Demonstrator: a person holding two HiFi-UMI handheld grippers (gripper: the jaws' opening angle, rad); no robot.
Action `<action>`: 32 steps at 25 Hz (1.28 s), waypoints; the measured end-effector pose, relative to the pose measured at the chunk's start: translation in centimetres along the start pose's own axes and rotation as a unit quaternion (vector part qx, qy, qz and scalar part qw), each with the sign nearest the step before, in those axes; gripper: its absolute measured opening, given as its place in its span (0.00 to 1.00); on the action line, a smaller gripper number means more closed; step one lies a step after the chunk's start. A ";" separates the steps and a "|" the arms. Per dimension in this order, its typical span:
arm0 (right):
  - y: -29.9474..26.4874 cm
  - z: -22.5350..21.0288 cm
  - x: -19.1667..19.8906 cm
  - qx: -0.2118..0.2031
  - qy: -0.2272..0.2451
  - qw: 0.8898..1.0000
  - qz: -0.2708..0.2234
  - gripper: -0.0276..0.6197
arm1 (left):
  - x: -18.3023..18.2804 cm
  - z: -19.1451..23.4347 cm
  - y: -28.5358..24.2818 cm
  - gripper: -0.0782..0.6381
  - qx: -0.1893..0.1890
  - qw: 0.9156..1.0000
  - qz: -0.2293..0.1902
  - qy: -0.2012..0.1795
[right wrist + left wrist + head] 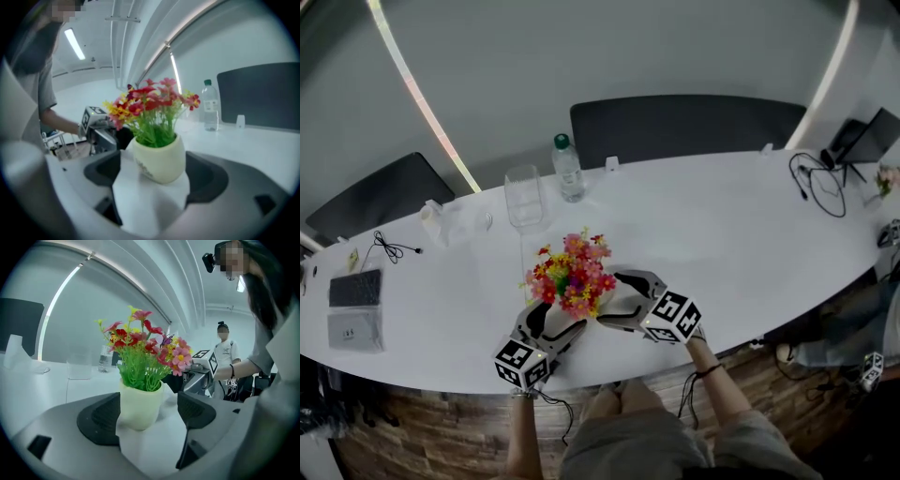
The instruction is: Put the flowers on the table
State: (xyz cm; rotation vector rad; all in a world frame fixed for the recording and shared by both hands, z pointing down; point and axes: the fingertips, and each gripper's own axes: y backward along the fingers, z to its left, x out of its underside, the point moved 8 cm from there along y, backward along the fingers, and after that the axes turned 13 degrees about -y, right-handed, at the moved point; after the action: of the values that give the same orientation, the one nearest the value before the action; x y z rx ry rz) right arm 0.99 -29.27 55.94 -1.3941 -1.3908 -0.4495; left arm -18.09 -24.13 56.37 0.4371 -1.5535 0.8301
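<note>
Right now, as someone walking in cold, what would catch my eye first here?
The red, pink and yellow flowers in a cream pot are the only bright colour, standing near the front edge of the long white table. The left gripper and right gripper close in on it from either side, with the jaws of each apart around the pot. Behind stand a clear glass and a water bottle.
</note>
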 end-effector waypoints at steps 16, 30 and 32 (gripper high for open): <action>2.6 5.7 -1.7 -0.010 -0.023 0.999 -0.039 0.25 | -3.9 -4.8 1.9 0.49 0.017 1.000 -0.014 0.003; 4.9 9.0 -2.7 -0.026 -0.022 0.996 -0.080 0.13 | -6.5 -8.0 3.0 0.26 0.023 0.999 -0.036 -0.021; 5.0 9.1 -3.0 -0.030 -0.019 0.996 -0.083 0.12 | -6.8 -8.2 3.0 0.23 0.023 0.999 -0.039 -0.025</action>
State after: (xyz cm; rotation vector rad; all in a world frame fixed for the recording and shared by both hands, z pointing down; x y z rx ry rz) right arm 1.04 -21.76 48.10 -1.3453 -1.5420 -0.5806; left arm -13.36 -17.53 48.87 0.5530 -1.5564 0.8018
